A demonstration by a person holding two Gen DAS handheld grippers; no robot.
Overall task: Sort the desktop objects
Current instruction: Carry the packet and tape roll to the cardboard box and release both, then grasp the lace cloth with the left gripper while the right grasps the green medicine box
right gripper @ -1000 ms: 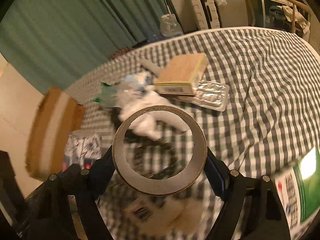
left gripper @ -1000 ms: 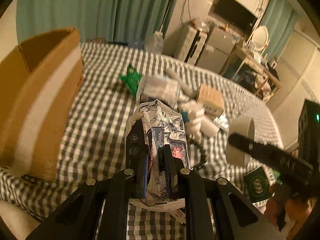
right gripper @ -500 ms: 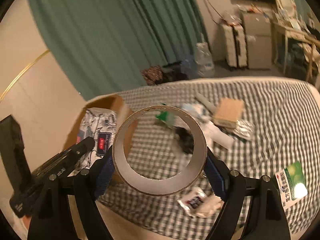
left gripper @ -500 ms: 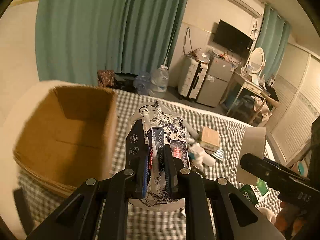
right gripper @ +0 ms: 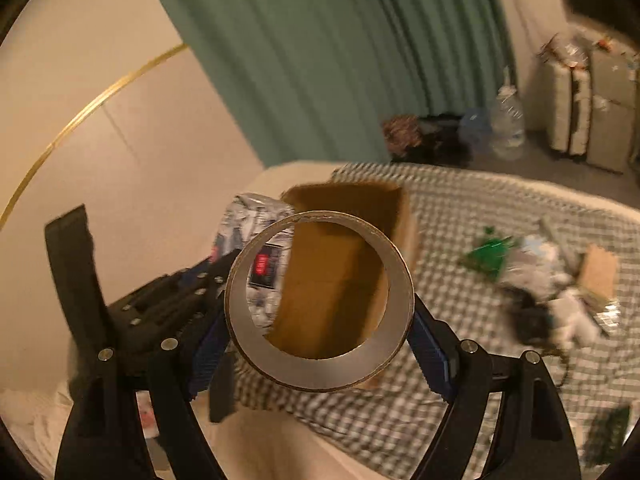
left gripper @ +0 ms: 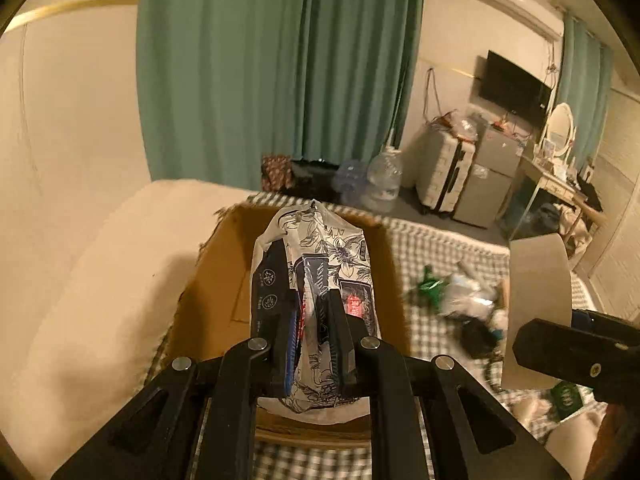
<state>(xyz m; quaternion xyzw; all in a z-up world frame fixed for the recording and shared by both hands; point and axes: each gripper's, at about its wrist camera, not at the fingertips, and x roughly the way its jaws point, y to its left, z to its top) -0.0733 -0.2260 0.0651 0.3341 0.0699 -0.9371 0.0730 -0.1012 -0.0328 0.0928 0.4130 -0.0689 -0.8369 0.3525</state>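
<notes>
Tape roll (right gripper: pixel 320 360) hole visible only from right wrist view.

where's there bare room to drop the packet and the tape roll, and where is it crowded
The cardboard box interior looks bare as far as visible. The checked cloth between the box and the green packet is also free. It is crowded at the pile by the brown carton.

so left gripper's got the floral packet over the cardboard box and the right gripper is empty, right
Not quite. The right gripper is not empty: its jaws are shut on a tape roll, as the right wrist view shows. The rest holds: the left gripper grips the floral packet over the open cardboard box.
</notes>
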